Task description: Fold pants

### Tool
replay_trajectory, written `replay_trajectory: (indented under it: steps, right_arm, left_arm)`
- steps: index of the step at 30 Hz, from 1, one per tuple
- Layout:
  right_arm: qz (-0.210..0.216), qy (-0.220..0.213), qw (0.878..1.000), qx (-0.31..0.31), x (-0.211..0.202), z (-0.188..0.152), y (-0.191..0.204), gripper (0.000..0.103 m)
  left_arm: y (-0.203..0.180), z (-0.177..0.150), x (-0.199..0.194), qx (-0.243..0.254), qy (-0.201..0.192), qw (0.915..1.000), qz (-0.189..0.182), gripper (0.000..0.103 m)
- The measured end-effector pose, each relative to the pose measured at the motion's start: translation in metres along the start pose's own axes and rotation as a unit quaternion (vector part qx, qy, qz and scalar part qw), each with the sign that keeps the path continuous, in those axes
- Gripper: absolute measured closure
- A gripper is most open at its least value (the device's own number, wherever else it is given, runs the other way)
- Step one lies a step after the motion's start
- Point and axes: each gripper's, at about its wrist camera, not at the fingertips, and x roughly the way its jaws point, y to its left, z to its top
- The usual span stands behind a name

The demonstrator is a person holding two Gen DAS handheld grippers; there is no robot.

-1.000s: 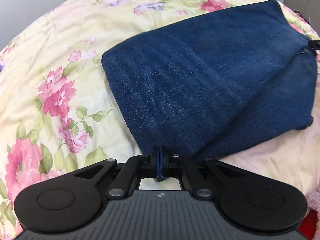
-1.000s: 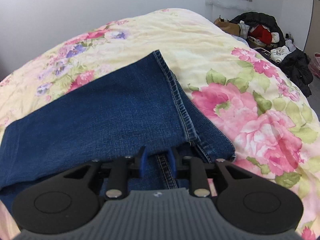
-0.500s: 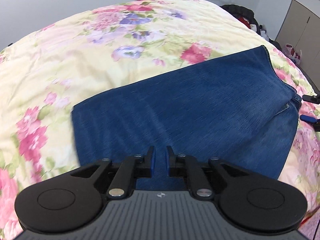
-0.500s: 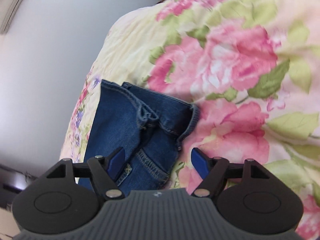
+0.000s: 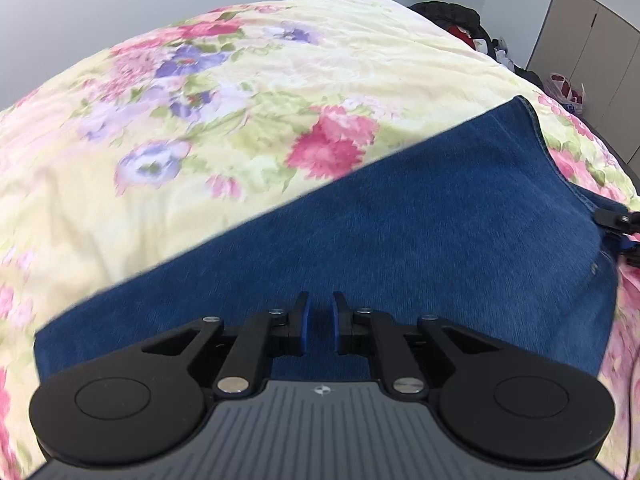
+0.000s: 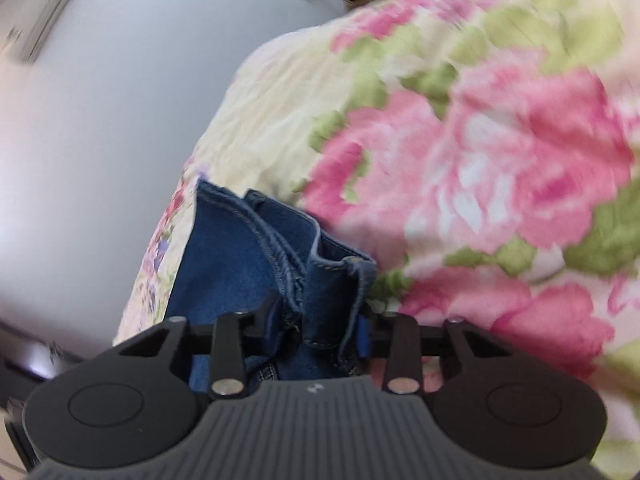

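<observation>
On my left gripper [image 5: 320, 322] the blue-padded fingers [image 5: 303, 324] stand a narrow gap apart with nothing between them, held just over the flat denim near its close edge. On my right gripper [image 6: 320, 326] the fingers [image 6: 363, 334] are spread wider and sit on either side of a bunched wad of denim with stitched seams, the pads touching or nearly touching it; I cannot tell whether they actually pinch it. The pants [image 5: 400, 248] are dark blue jeans lying folded on the bed, a smooth broad panel in the left view, with the right gripper's tip at their far right edge. Under them is a pale yellow bedspread [image 5: 200, 120] printed with pink and purple flowers. Beyond the bed there is a plain wall, a dark heap of clothes [image 5: 460, 20] and cupboard doors [image 5: 592, 52]
</observation>
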Motion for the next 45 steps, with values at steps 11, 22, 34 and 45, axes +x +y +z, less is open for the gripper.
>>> replay_trajectory:
  steps: [11, 22, 34, 45]
  right_arm:
    - [0.018, 0.008, 0.996, -0.093, -0.017, 0.022, 0.045, 0.083]
    - [0.004, 0.0, 0.993, -0.117, -0.028, 0.02, 0.068, 0.085]
    - [-0.012, -0.007, 0.992, -0.123, -0.039, 0.014, 0.1, 0.085]
    - [-0.002, -0.031, 0.982, -0.185, -0.061, -0.005, 0.152, 0.085]
  left_arm:
    - [-0.005, 0.04, 0.059, -0.056, -0.015, 0.9983, -0.003, 0.09]
    - [-0.036, -0.028, -0.009, -0.083, 0.009, 0.9941, -0.07, 0.09]
    - [-0.086, -0.094, -0.036, -0.116, 0.057, 0.987, -0.097, 0.091]
    - [-0.063, -0.101, -0.096, -0.095, 0.049, 0.9849, -0.136, 0.094]
